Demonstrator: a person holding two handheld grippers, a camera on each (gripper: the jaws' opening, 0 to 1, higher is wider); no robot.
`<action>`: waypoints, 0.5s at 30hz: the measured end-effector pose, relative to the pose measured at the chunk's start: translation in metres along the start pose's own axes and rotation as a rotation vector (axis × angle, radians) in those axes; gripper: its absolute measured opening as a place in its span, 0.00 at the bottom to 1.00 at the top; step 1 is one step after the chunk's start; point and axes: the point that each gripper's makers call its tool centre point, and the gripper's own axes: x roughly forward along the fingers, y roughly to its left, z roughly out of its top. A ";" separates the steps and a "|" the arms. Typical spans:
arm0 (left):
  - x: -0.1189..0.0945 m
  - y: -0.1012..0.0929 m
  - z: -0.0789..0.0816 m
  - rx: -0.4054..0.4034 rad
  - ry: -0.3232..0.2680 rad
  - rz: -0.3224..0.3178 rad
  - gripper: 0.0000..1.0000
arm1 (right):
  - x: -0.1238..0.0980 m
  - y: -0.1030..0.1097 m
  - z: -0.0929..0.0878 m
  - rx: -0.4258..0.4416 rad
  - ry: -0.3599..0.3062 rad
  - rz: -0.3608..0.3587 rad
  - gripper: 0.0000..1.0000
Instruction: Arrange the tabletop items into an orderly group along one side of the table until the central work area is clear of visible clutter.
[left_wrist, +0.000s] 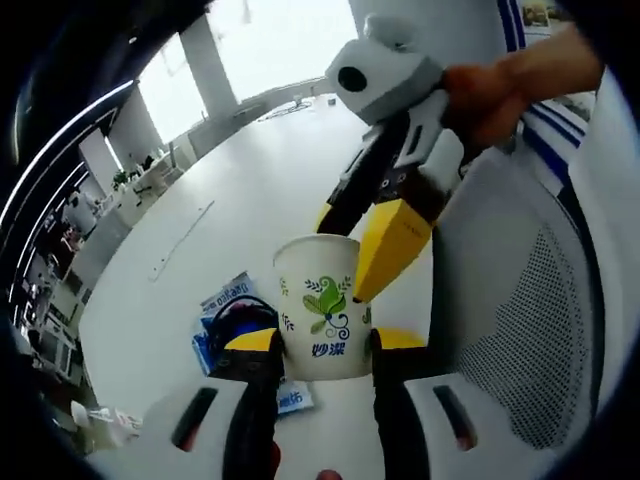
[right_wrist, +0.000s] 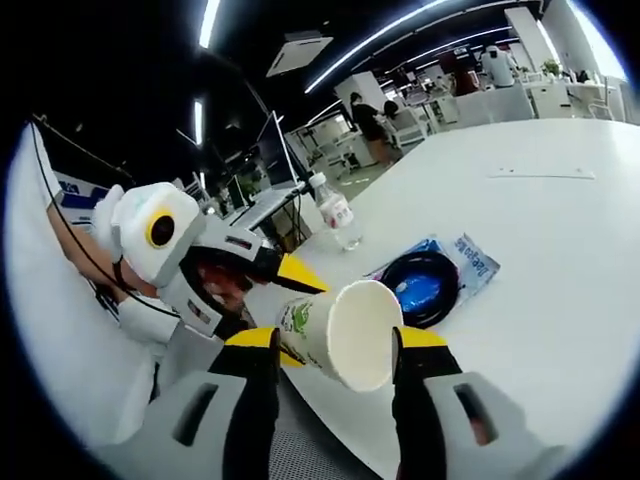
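The paper cup, white with a green leaf print, is sitting upright between the left gripper jaws in the left gripper view, both yellow-tipped jaws pressing its lower sides, so this gripper is clamping it above the white worktop. From about one o'clock the right gripper is reaching down at the cup, one yellow tip lying over the rim at the cup's right side and the other behind the rim; whether it is squeezing the wall I cannot tell.

In the right gripper view the paper cup is appearing on its side with its open mouth facing the camera, sitting between the right gripper jaws, and the left gripper is coming in from nine o'clock. Toward one o'clock a blue packet is lying flat on the worktop with a black coiled cable on it. At twelve o'clock a plastic bottle is standing near the worktop edge.
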 end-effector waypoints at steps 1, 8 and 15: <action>0.000 -0.001 0.000 -0.006 -0.003 -0.004 0.35 | 0.000 0.000 0.000 -0.001 0.001 0.001 0.43; 0.001 -0.005 0.000 -0.003 -0.007 -0.017 0.35 | 0.005 0.005 -0.003 0.007 0.005 0.022 0.39; -0.001 -0.008 0.001 -0.008 -0.017 -0.027 0.35 | 0.007 0.011 -0.004 0.015 0.004 0.035 0.31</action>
